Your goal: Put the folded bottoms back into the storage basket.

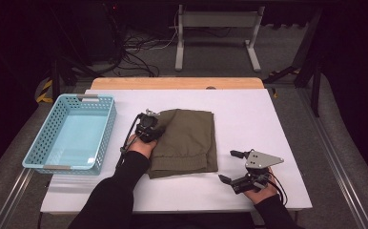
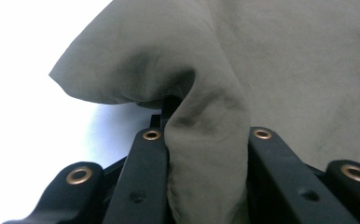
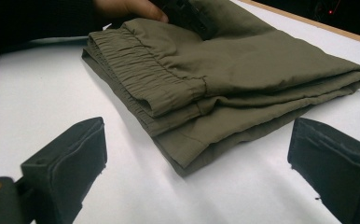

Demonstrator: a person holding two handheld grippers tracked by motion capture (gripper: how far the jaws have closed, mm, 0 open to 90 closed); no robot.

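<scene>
the left gripper (image 1: 154, 125) pinched a fold of the folded olive-green woven trousers (image 1: 188, 142); the right gripper (image 1: 233, 166) stood wide apart, empty.

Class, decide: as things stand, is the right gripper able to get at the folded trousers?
Probably yes: the right gripper stands open beside the folded trousers, with bare table between them.

Bright tabletop glare (dark surroundings), soft focus

A folded olive-green garment (image 1: 187, 140) lies mid-table, the left gripper (image 1: 148, 125) on its edge at nine o'clock. The right gripper (image 1: 237, 167), jaws spread, rests at four o'clock. A light-blue basket (image 1: 53, 138) sits farther out at nine o'clock.
</scene>
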